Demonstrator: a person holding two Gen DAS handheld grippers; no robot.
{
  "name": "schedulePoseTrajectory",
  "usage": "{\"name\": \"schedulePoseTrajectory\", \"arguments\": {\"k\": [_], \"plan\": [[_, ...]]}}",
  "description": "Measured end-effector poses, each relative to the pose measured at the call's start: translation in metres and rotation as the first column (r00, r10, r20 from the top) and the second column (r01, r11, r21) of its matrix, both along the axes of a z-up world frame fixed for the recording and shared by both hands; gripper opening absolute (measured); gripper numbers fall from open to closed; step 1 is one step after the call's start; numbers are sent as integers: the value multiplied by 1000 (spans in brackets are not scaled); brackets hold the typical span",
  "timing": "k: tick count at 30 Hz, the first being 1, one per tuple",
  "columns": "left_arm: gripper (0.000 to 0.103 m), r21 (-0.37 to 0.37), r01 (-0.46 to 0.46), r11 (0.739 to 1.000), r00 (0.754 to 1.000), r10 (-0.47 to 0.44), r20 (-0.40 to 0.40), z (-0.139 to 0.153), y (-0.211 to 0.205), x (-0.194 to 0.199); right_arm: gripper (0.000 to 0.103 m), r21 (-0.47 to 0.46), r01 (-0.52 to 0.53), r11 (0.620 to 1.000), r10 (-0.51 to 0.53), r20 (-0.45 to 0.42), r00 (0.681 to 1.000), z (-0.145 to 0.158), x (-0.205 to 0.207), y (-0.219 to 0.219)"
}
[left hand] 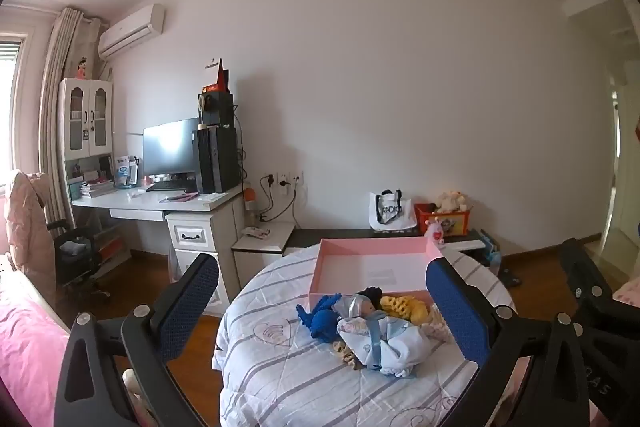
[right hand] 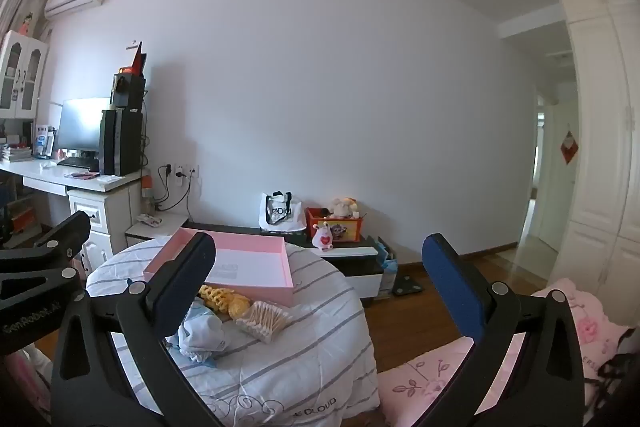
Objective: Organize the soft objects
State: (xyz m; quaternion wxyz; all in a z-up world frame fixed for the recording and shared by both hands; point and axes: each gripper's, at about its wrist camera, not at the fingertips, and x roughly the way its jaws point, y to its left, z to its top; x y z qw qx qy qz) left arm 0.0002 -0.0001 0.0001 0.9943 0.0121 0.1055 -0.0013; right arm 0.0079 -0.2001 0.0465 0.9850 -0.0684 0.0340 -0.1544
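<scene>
Presently listed, left to right before the empty pink box (left hand: 372, 259) on the quilt-covered surface (left hand: 280, 367): blue knit toy (left hand: 320, 319), pale doll (left hand: 380, 339), yellow knit (left hand: 404, 307)—light, limp, best pinched mid-body; left gripper (left hand: 324, 307) and right gripper (right hand: 320, 279) wide open, empty.

white desk-style bench (left hand: 160, 202) against the far wall at left, carrying a dark flat monitor (left hand: 170, 147), a black computer tower (left hand: 218, 159) topped with stacked dark boxes, and a black keyboard (left hand: 170, 185). white glass-door cabinet (left hand: 86, 117) at the bench's left end, white wall air conditioner (left hand: 132, 31) above. further right, low dark shelf (right hand: 352, 251) along the wall holding a white tote bag with black handles (right hand: 280, 213) and an orange-red storage bin (right hand: 340, 225) with plush toys. brown wooden floor (right hand: 420, 303) below.
</scene>
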Motion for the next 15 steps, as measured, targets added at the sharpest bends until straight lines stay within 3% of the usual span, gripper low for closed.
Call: {"name": "schedulePoseTrajectory", "arguments": {"k": [15], "plan": [[103, 2, 0, 1000, 1000, 0, -4, -1, 0, 1, 103, 6, -3, 1000, 3, 4, 1000, 0, -1, 0]]}}
